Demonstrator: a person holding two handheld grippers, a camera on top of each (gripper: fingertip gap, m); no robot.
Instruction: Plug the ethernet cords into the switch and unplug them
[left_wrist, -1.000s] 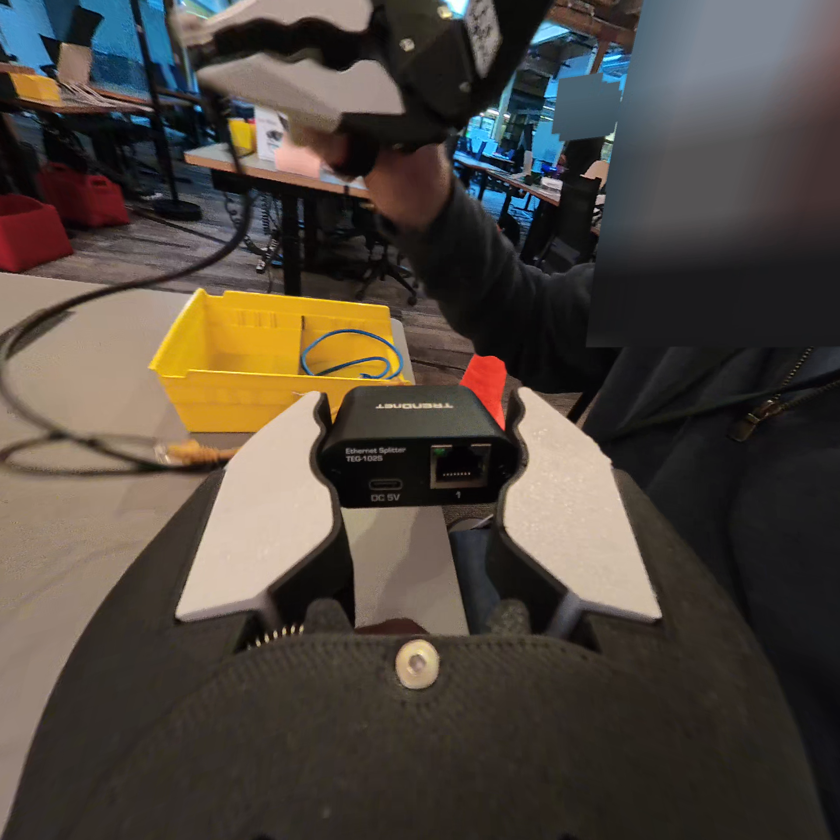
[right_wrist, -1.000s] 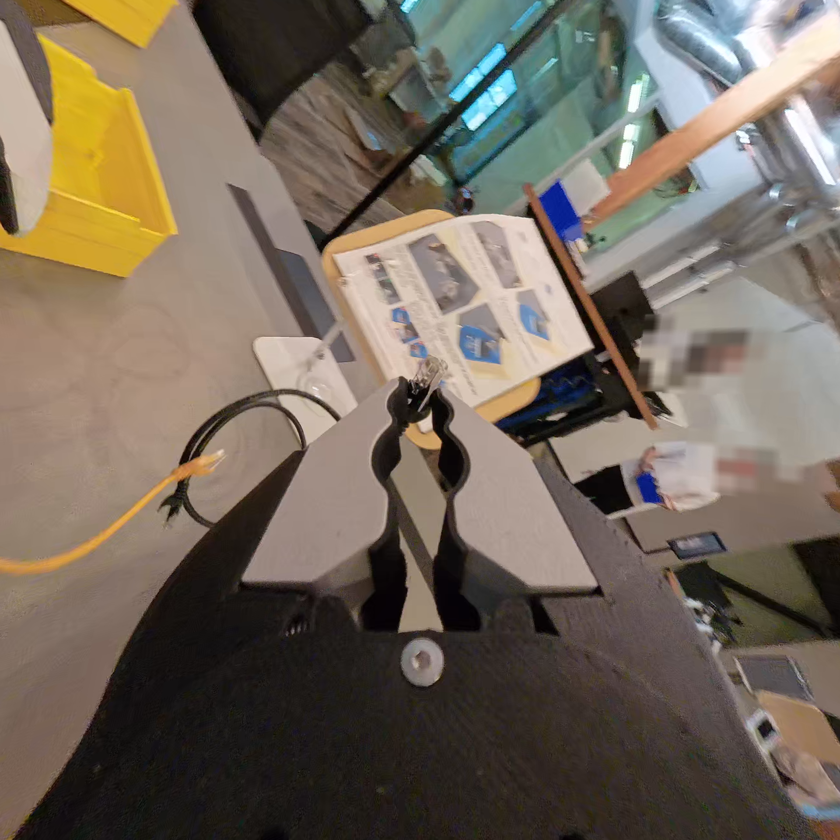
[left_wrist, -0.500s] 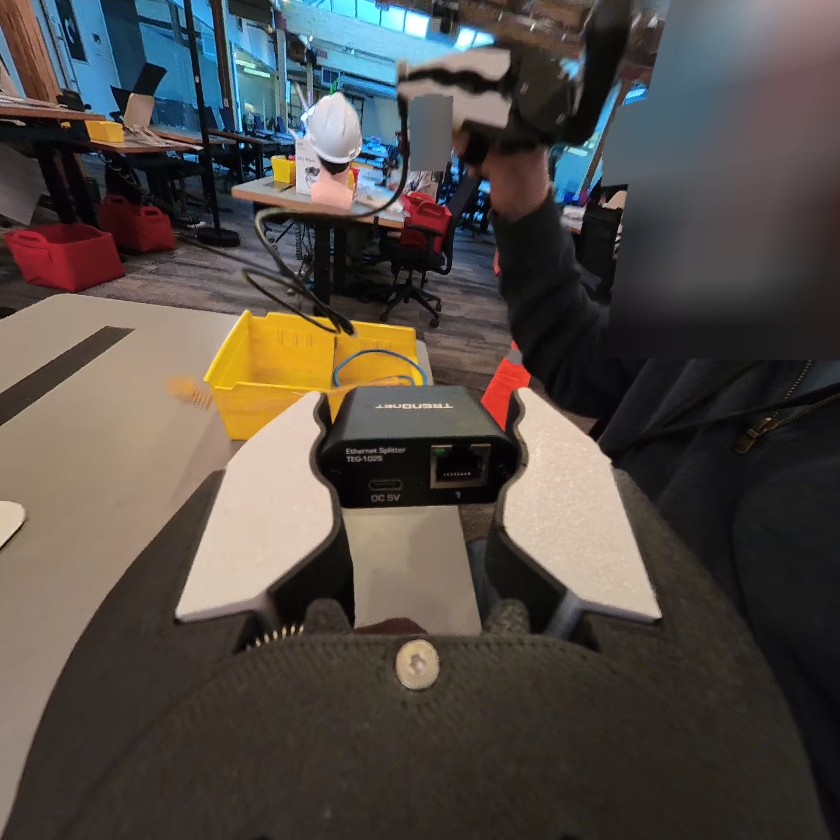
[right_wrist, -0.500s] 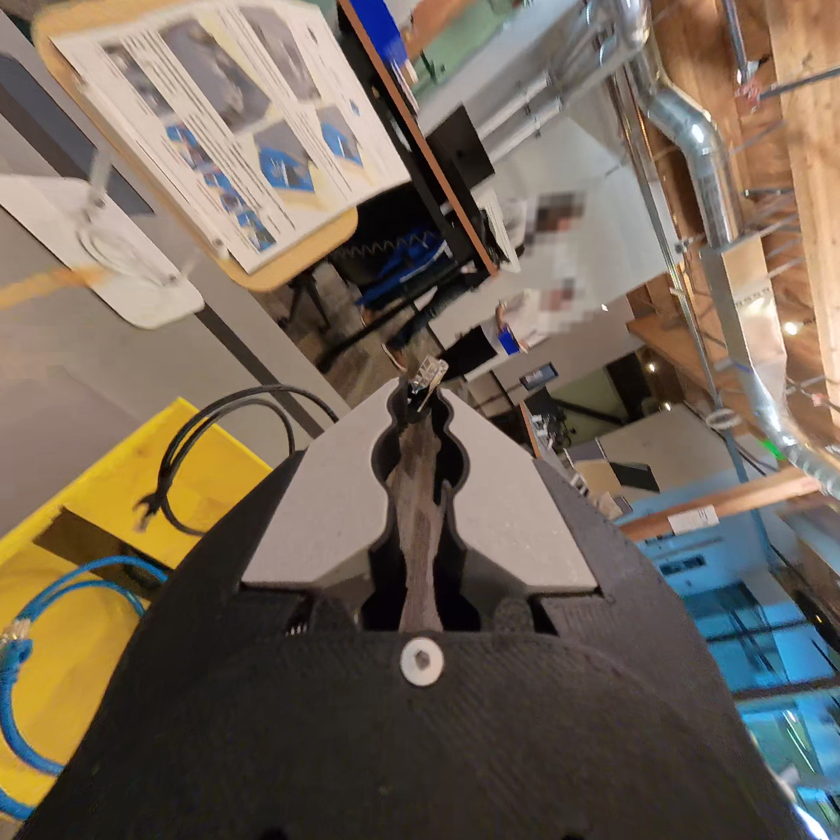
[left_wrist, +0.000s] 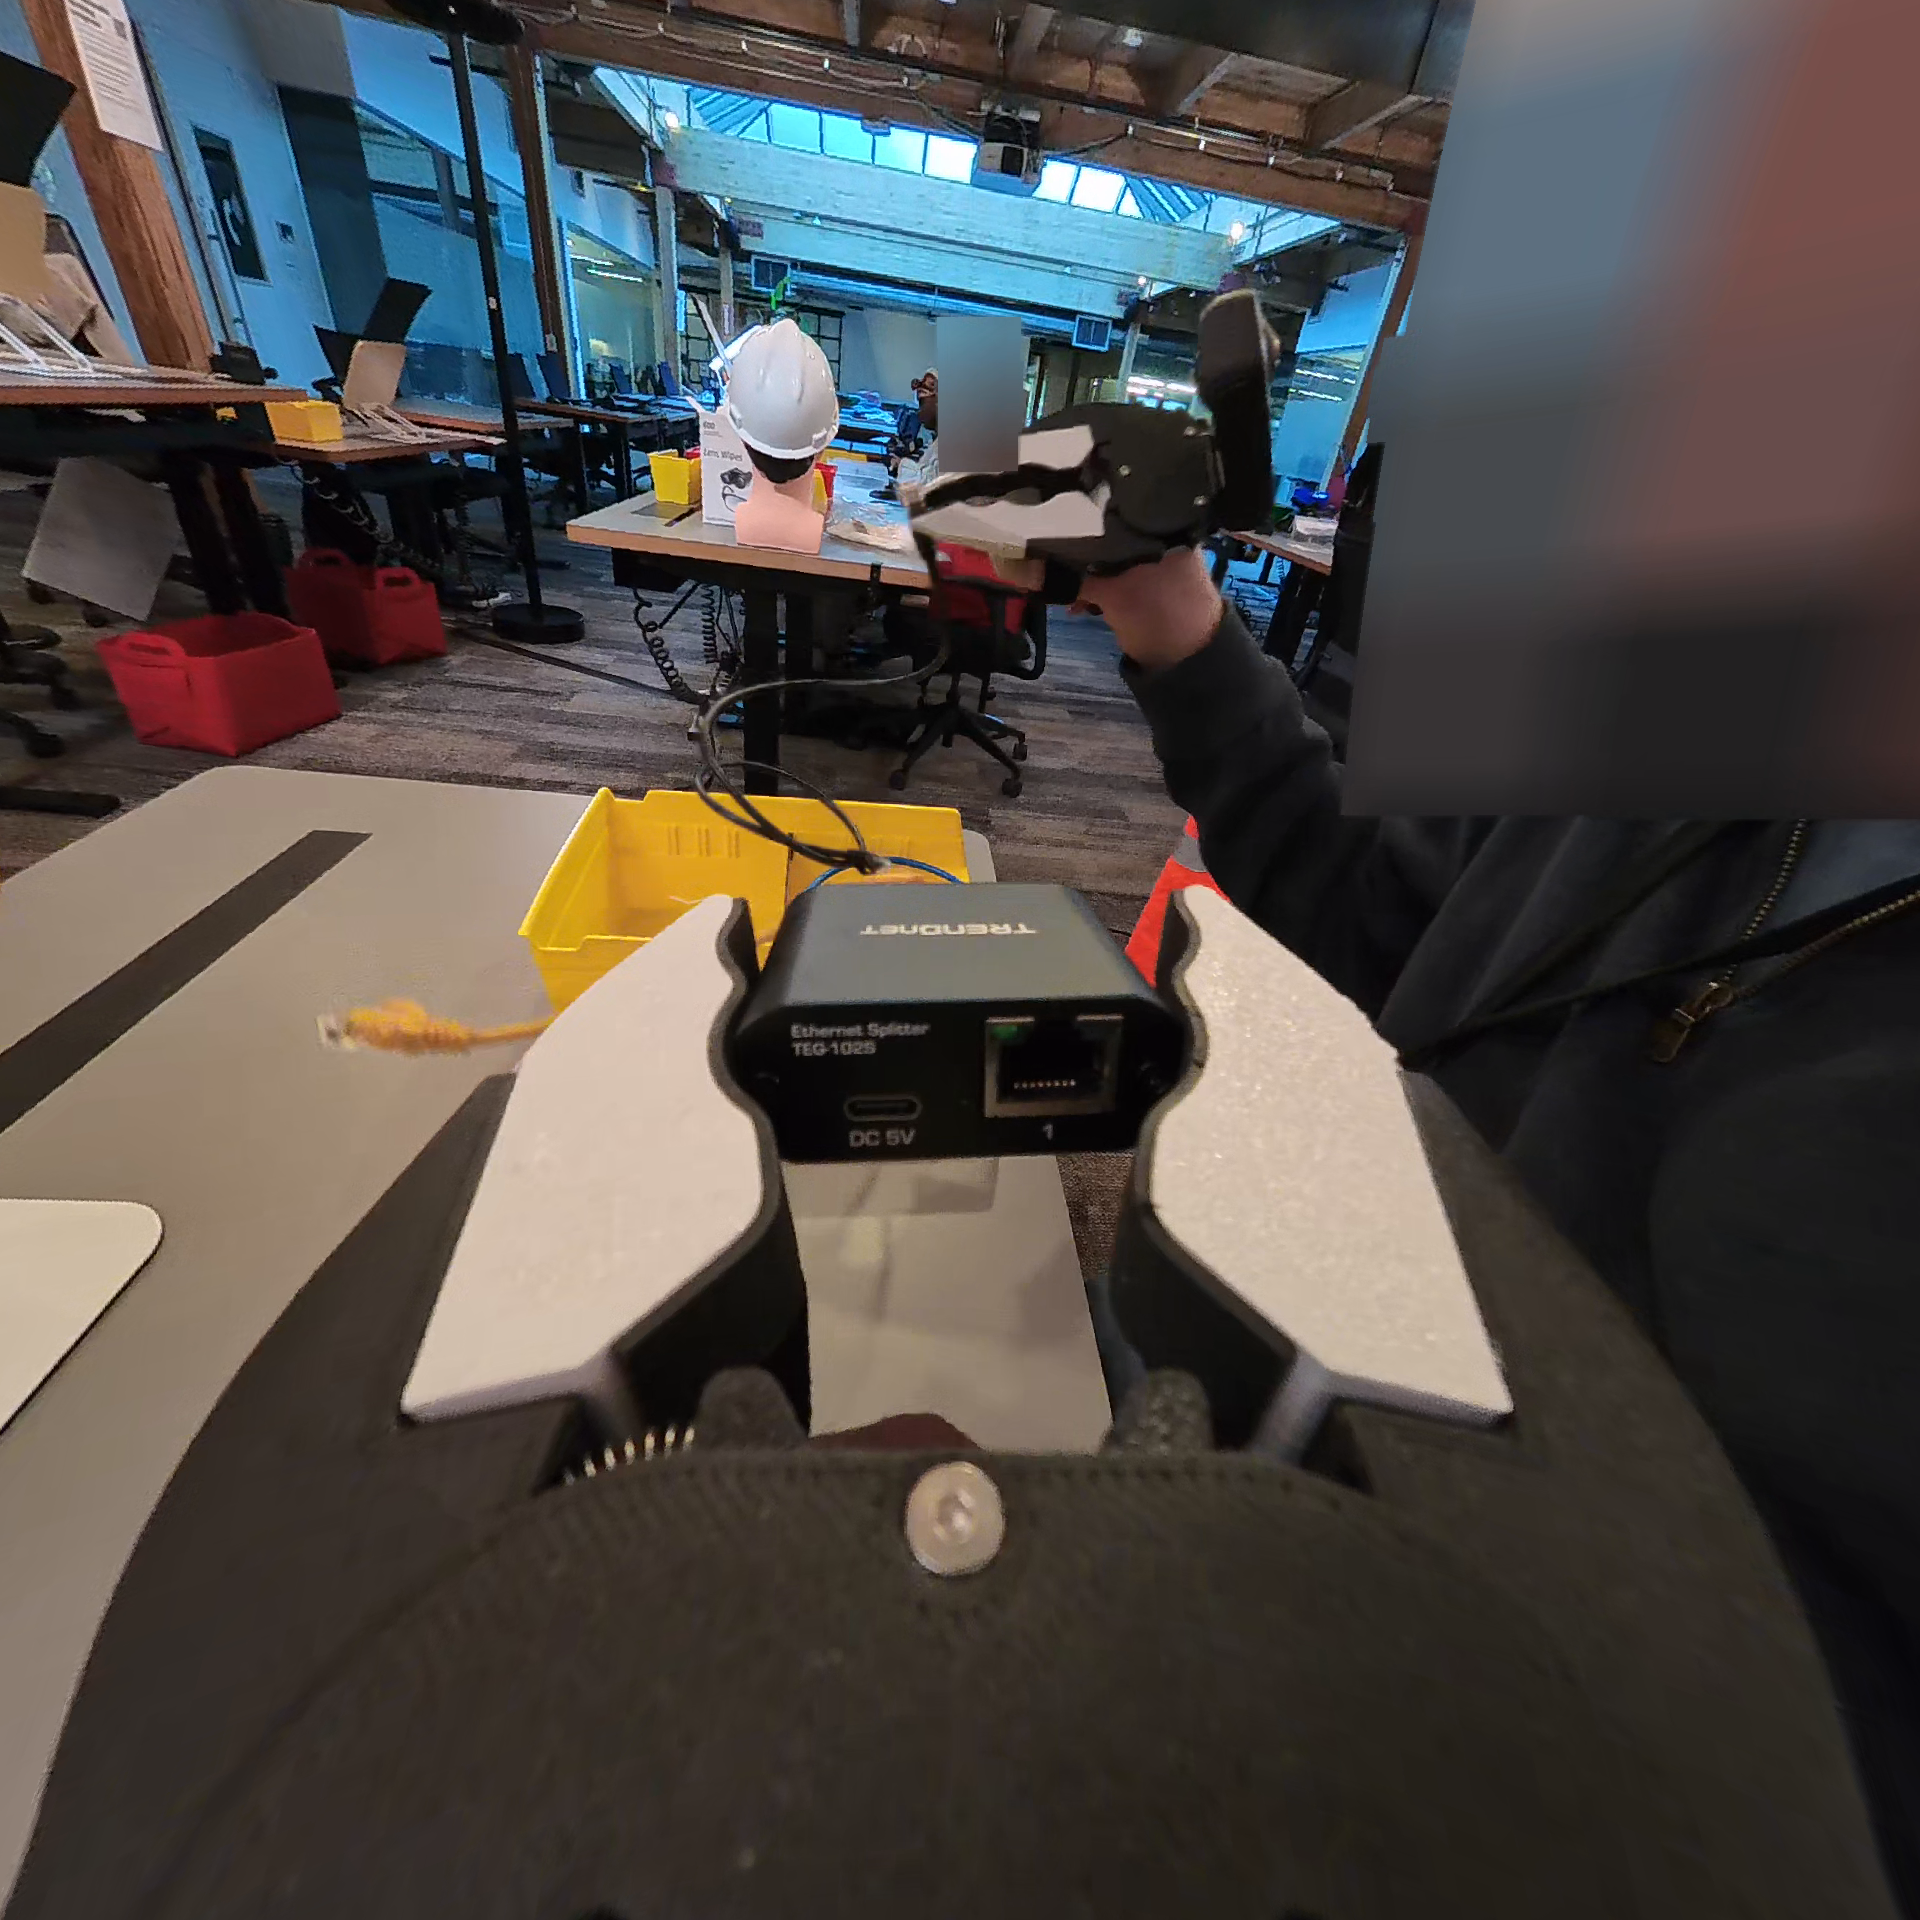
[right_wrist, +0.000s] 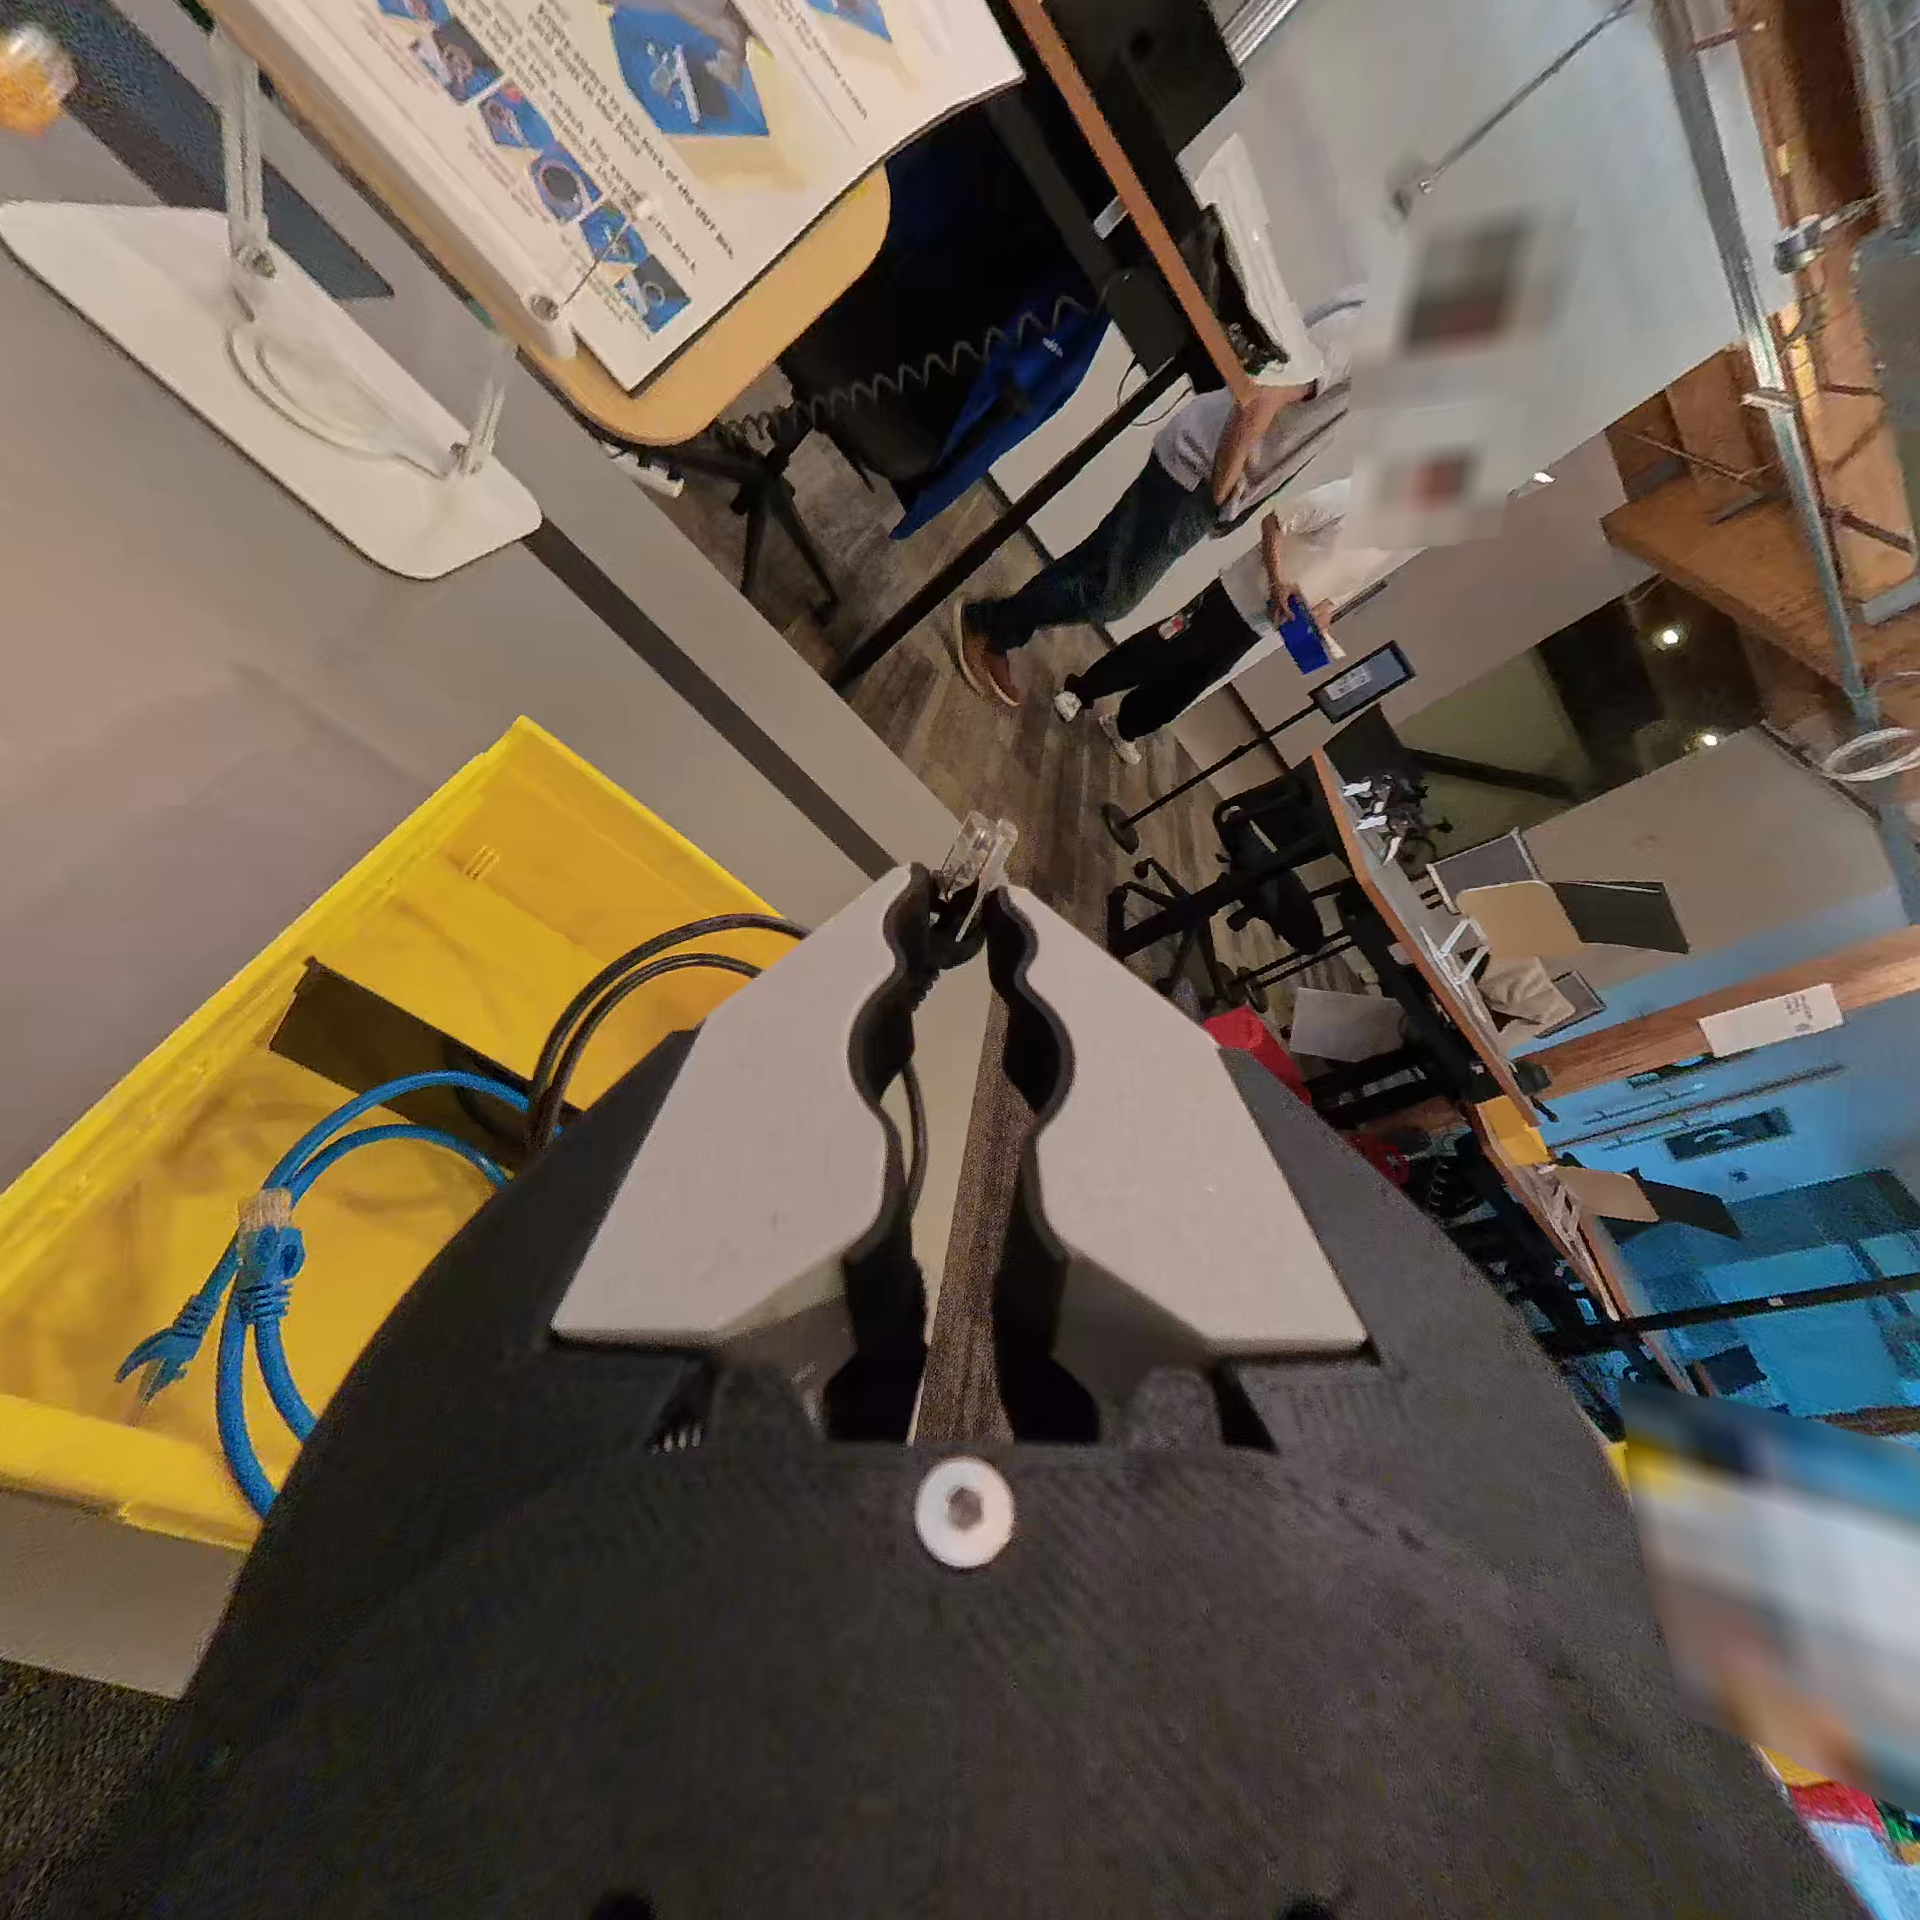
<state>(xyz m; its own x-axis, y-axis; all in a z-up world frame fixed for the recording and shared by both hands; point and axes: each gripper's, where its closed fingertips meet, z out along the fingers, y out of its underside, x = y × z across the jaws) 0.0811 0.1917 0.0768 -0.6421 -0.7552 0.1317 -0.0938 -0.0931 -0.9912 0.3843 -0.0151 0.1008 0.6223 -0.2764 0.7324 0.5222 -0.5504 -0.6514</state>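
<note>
The left gripper (left_wrist: 956, 1039) is clamped on the switch (left_wrist: 954, 1029), its two grey fingers (left_wrist: 623, 1143) pressing the sides of the small black box and holding it clear of the grey table (left_wrist: 208, 1143); the switch's face with one open network port and a smaller slot looks back toward the camera, and nothing is plugged into that face; past the switch a yellow bin (left_wrist: 665, 883) sits at the table's far edge, and a yellow cord (left_wrist: 416, 1031) with its plug end lies blurred just left of the left finger, whether resting on the table or hanging I cannot tell; farther off, the right gripper (left_wrist: 997, 499) is held up in the air by a hand (left_wrist: 1153, 603) in a dark sleeve, and a black cord (left_wrist: 790, 727) droops from it in a loop toward the bin

The right gripper (right_wrist: 961, 914) is closed on the black cord (right_wrist: 644, 966) near its end, the clear plug (right_wrist: 977, 844) sticking out beyond the fingertips and pointing away into the room; the cord runs back between the fingers and also loops down over the yellow bin (right_wrist: 436, 935); inside that bin lies a coiled blue cord (right_wrist: 260, 1268) with its plug showing; beyond the bin on the table stands a white stand (right_wrist: 270, 374) carrying a printed sheet (right_wrist: 644, 125); people stand on the floor farther off
</note>
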